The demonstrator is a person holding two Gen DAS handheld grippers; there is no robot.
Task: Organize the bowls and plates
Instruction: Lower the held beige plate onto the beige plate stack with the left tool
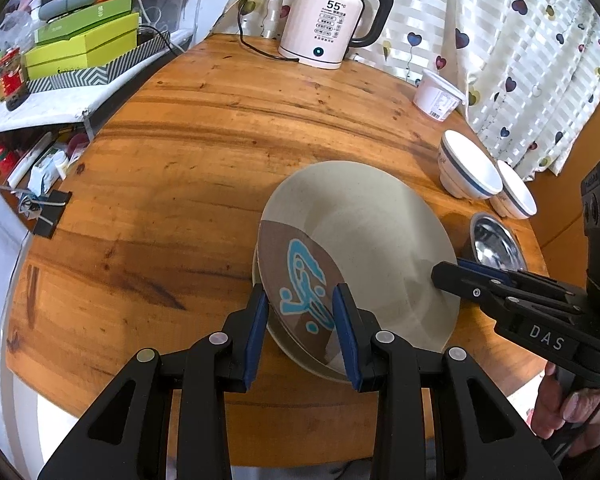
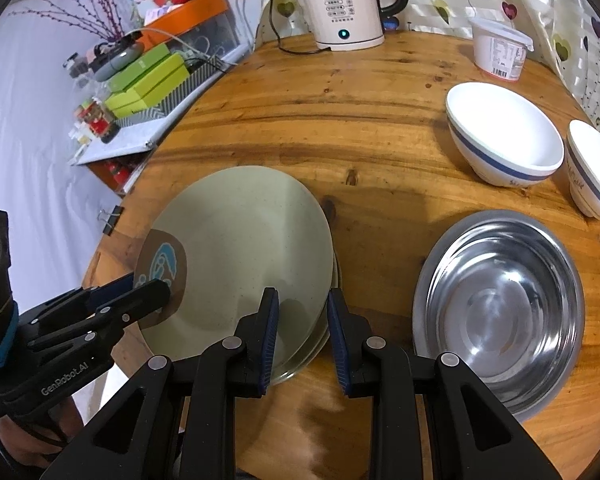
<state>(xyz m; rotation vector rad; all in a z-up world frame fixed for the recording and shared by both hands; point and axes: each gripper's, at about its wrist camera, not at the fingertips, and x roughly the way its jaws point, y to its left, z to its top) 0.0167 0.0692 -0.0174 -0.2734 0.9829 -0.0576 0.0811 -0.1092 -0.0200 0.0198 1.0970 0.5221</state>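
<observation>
A beige plate (image 1: 364, 232) with a brown and blue motif lies on another plate on the round wooden table (image 1: 180, 184). My left gripper (image 1: 300, 328) is open, its jaws straddling the plate's near rim at the motif. My right gripper (image 2: 302, 332) is open too, its jaws either side of the plate's (image 2: 240, 248) other rim; it also shows in the left wrist view (image 1: 448, 276). A steel bowl (image 2: 500, 308) sits right of the plates. Two white bowls with blue bands (image 2: 504, 132) (image 2: 594, 168) stand behind it.
An electric kettle (image 1: 328, 16) with its cord stands at the table's far edge. A white plastic tub (image 2: 498, 50) is at the far right by the curtain. A cluttered shelf with green boxes (image 1: 84, 44) lies left of the table. A binder clip (image 1: 50, 212) grips the left table edge.
</observation>
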